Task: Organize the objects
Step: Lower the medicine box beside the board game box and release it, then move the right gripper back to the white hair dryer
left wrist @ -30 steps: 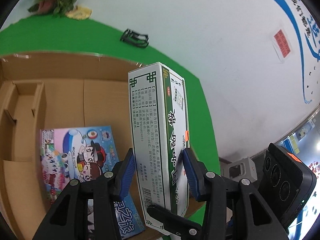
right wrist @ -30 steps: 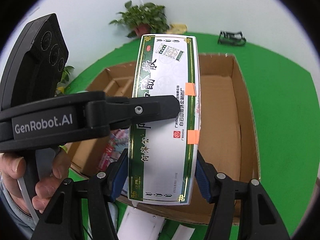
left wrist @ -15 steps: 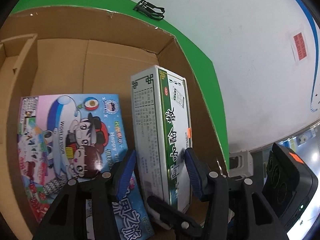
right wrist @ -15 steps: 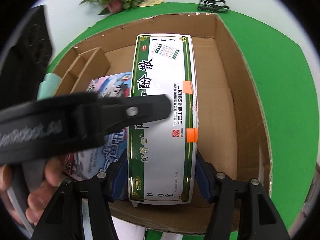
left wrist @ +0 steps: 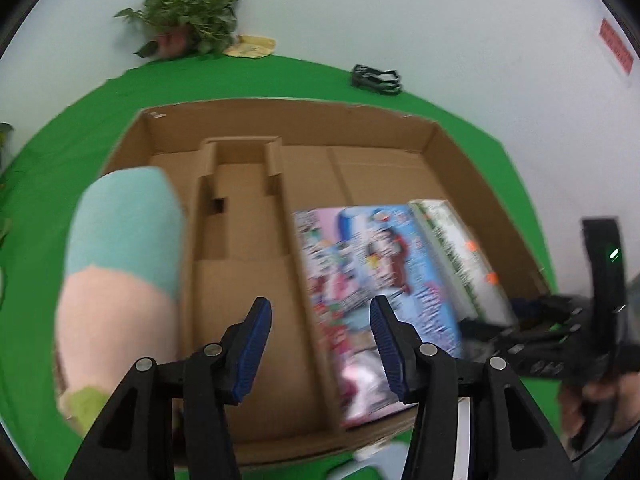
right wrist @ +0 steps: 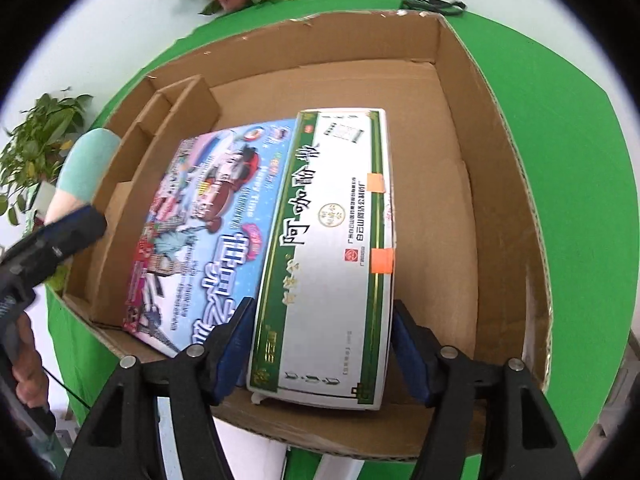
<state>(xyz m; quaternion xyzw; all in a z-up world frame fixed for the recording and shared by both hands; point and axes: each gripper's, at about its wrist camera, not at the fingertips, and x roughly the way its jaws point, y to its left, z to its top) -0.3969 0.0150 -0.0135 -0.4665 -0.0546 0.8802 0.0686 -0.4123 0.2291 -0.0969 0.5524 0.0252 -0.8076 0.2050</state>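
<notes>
From my left gripper's camera the colourful box (left wrist: 376, 280) and the green-and-white box (left wrist: 460, 256) at the right of the cardboard box (left wrist: 280, 120) are smeared unreadable, and my right gripper (left wrist: 532, 332) beyond them is a dark blur.

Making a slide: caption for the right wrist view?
Right hand-held gripper holds green-and-white box beside cartoon box in cardboard tray.

The left wrist view looks forward and down from the near rim of the open brown cardboard box (left wrist: 460, 160), over the green-covered desk (left wrist: 80, 128). The right wrist view sits closer, steeper, over that box (right wrist: 500, 120). Both share the colourful cartoon-printed flat carton (left wrist: 360, 264) (right wrist: 208, 216), at 2 and 10 o'clock respectively.
</notes>
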